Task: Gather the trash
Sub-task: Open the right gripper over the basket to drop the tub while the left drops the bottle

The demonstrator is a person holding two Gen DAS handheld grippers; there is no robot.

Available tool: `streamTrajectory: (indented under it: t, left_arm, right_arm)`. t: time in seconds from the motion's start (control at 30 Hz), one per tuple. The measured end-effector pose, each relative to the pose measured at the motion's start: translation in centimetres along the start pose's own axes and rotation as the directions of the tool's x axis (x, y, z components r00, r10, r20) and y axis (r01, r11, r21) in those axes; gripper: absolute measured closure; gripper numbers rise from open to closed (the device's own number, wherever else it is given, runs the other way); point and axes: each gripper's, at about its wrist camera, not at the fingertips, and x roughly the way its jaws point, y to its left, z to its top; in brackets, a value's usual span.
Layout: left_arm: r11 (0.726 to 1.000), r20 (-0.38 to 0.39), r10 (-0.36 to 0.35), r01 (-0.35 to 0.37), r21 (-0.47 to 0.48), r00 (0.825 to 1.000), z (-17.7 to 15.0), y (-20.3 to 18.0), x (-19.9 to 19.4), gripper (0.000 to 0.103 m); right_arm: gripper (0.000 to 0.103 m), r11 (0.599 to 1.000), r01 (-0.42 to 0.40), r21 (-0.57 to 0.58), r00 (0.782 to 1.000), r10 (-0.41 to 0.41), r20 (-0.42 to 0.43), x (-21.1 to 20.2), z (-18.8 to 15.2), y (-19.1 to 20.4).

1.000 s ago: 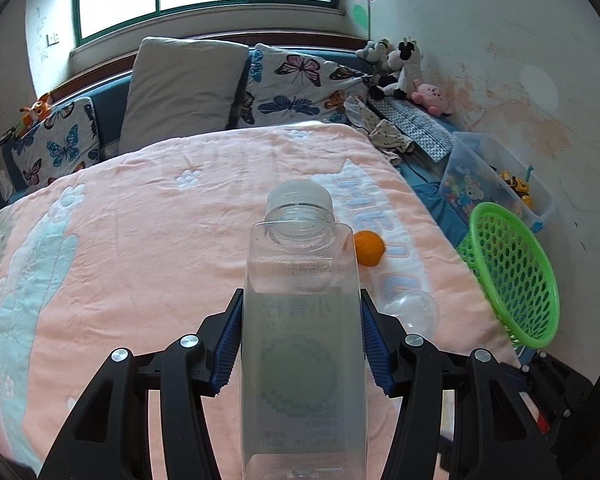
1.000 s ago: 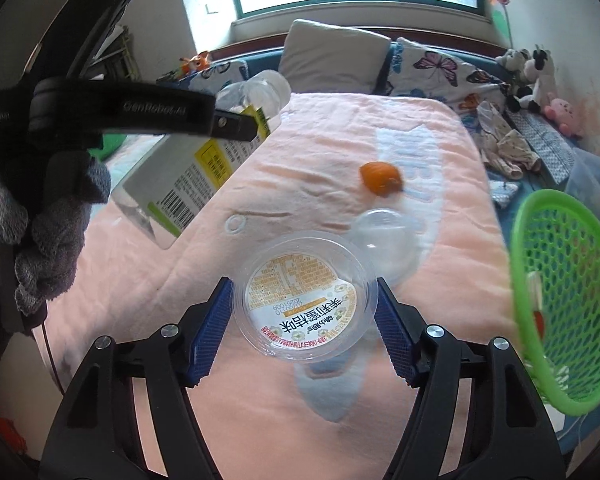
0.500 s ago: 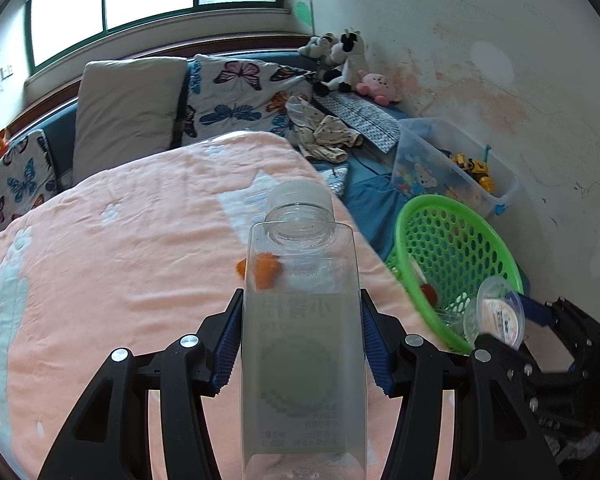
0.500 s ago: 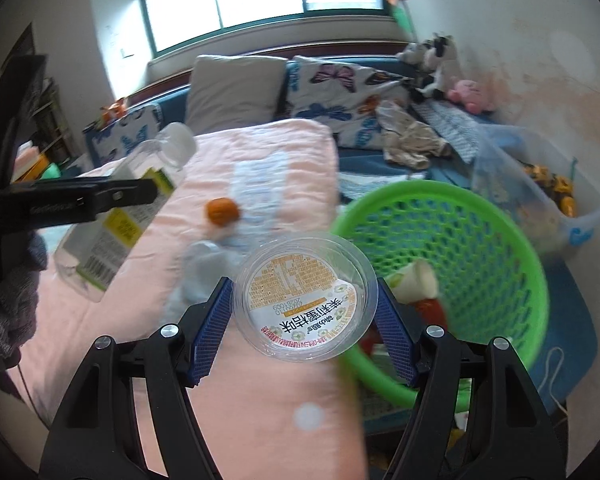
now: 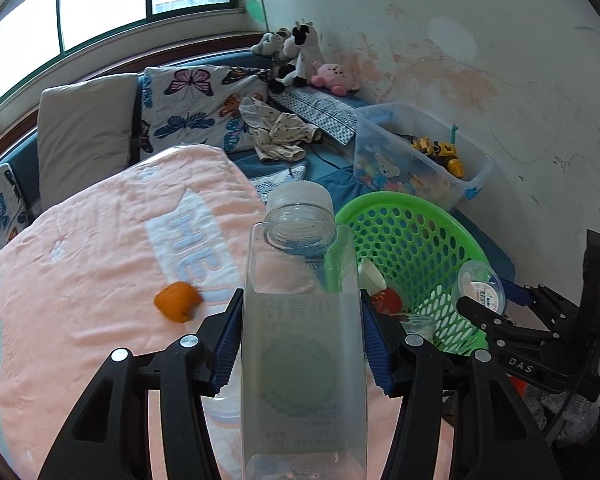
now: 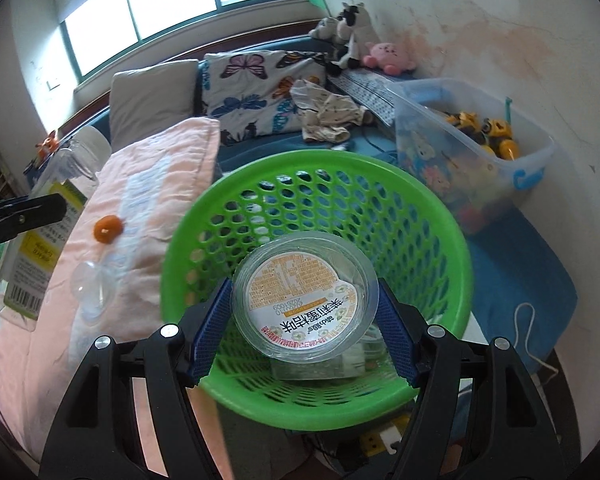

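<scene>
My left gripper (image 5: 300, 300) is shut on a clear square plastic bottle (image 5: 302, 360) with a white cap, held over the pink blanket's edge beside the green basket (image 5: 404, 200). My right gripper (image 6: 305, 308) is shut on a clear round cup (image 6: 300, 284) with an orange-and-white label, directly above the basket's (image 6: 320, 160) opening. The basket holds a white cup (image 5: 370, 276) and a red item (image 5: 384, 300). An orange peel (image 6: 108, 230) and a clear plastic dome (image 6: 92, 284) lie on the blanket. The right wrist view shows the bottle (image 6: 40, 232) at far left.
The pink blanket (image 5: 80, 280) covers the bed on the left. A clear toy bin (image 6: 472, 140) stands behind the basket against the stained wall. Pillows, crumpled clothes (image 5: 280, 136) and plush toys (image 5: 300, 56) line the back. A blue mat (image 6: 520, 272) lies under the basket.
Both grippers have swung right from over the blanket to the basket. The cup now hangs above the basket's opening; the bottle has come to the basket's left rim.
</scene>
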Motion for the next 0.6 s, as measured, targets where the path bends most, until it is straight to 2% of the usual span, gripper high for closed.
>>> streamTrajectory:
  t: [0.17,0.27,0.6]
  left_arm:
    - [1.0,-0.012,-0.017,0.017,0.019,1.0,0.5,-1.6,1.0,0.05]
    - [0.999,-0.02,-0.03,0.031,0.025,0.999,0.6,-2.5,1.6,0.05]
    - [0.996,-0.052,-0.068,0.071,0.055,0.996,1.2,-5.7,3.9,0.05]
  right_arm:
    - [0.031,0.999,0.012,0.04,1.0,-0.011,-0.012,0.8,-0.2,-1.7]
    - [0.027,0.998,0.011,0.058,1.0,-0.01,-0.013,0.8,-0.3,-2.4]
    - [0.025,0.996,0.004,0.089,1.0,-0.005,0.007,-0.9,-1.1,-4.1]
